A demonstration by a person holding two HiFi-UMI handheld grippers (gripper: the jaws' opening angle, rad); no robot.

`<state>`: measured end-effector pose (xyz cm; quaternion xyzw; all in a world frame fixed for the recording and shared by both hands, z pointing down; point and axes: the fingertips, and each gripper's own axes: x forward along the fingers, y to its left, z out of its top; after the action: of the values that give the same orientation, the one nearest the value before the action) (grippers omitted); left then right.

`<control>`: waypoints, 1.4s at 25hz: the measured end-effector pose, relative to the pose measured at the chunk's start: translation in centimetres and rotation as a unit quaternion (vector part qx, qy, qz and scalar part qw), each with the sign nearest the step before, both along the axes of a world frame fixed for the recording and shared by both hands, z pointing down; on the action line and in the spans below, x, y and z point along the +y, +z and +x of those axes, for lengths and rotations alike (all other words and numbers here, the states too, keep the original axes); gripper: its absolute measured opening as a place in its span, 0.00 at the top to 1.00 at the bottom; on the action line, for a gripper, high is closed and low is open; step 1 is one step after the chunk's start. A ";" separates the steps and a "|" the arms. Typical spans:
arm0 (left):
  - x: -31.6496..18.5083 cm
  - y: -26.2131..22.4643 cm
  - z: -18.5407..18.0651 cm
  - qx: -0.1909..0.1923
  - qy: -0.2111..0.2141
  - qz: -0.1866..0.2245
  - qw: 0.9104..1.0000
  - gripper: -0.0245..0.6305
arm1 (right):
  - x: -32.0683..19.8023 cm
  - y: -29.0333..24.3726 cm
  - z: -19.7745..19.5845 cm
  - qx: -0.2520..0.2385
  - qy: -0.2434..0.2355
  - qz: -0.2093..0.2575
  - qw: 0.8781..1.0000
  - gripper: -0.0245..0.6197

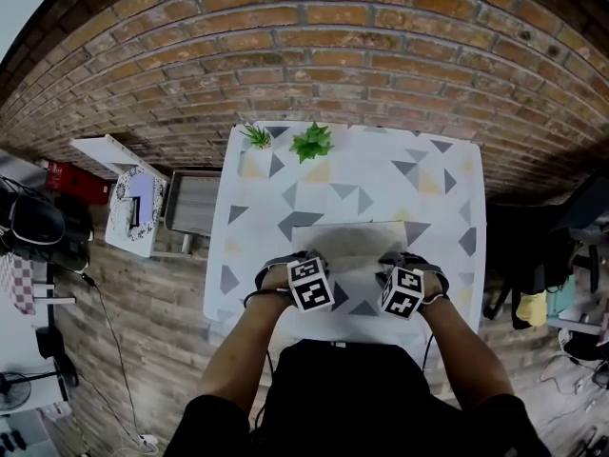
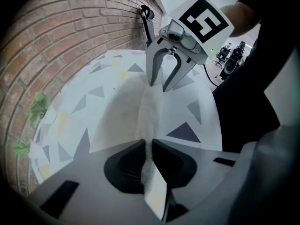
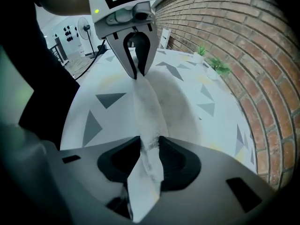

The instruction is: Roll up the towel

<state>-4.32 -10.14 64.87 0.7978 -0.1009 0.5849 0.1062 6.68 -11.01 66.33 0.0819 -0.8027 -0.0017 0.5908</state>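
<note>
A pale grey towel (image 1: pixel 352 238) lies flat on the triangle-patterned table (image 1: pixel 381 179), its near edge towards me. My left gripper (image 1: pixel 304 263) and right gripper (image 1: pixel 400 265) stand side by side over that near edge, pointing steeply down. In the left gripper view the left gripper (image 2: pixel 149 142) is shut on a thin pinch of the towel (image 2: pixel 150 111), which rises as a ridge to the right gripper (image 2: pixel 157 86). In the right gripper view the right gripper (image 3: pixel 150 142) is shut on a thicker bunch of towel (image 3: pixel 147 107); the left gripper (image 3: pixel 138 75) pinches the ridge's far end.
Two small potted plants (image 1: pixel 257 137) (image 1: pixel 312 143) stand at the table's far edge against the brick wall (image 1: pixel 333 55). A grey seat (image 1: pixel 193 203) and a white board (image 1: pixel 133 208) stand left of the table. Cluttered floor lies on both sides.
</note>
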 end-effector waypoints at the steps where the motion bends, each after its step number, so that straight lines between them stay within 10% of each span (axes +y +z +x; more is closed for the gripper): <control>1: 0.3 0.1 0.0 -0.001 -0.002 0.004 1.000 0.88 | 0.3 0.0 0.0 0.000 0.001 0.000 1.000 0.75; 10: 4.1 0.2 0.5 0.013 0.015 -0.030 0.999 0.88 | 4.9 -0.4 0.7 0.008 -0.010 -0.083 0.997 0.86; 20: 4.2 -1.8 2.4 -0.021 0.097 0.163 0.982 0.71 | 5.6 -0.7 1.1 -0.010 0.061 -0.140 0.988 0.86; 35: 2.8 1.0 2.9 -0.023 0.049 0.145 0.988 0.75 | 3.8 -3.5 -1.0 -0.026 0.017 -0.021 0.999 0.78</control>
<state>-1.43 -7.30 65.91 0.7950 -0.1478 0.5868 -0.0423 5.67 -7.17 62.81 0.0830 -0.8162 0.0269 0.5712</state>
